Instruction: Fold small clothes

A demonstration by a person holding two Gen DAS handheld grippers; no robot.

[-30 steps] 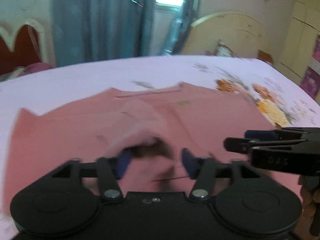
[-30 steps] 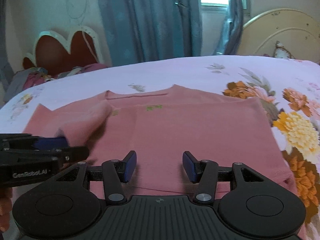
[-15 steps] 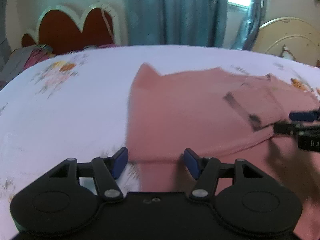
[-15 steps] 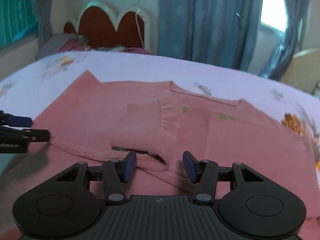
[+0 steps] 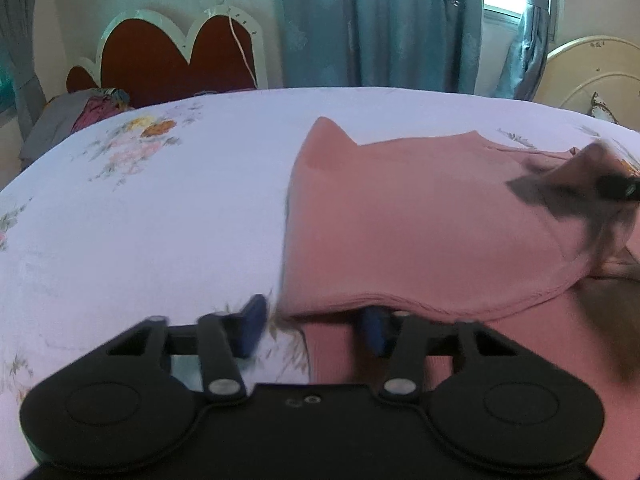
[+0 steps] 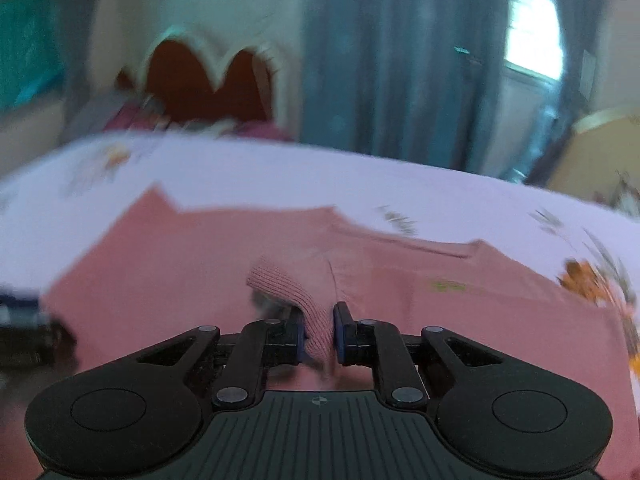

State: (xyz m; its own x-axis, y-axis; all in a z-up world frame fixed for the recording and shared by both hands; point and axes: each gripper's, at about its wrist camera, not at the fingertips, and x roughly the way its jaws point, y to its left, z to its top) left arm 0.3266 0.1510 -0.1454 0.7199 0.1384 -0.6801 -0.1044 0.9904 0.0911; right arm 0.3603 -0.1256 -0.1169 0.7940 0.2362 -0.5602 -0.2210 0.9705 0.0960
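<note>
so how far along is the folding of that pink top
Early on. Done: the pink top lies spread on the floral bedsheet, its sleeve brought in over the body. In hand: the right claw has just closed on the ribbed cuff; the left claw has been closing at the hem, not visibly pinching it. Left: the body folds, none made yet.
</note>
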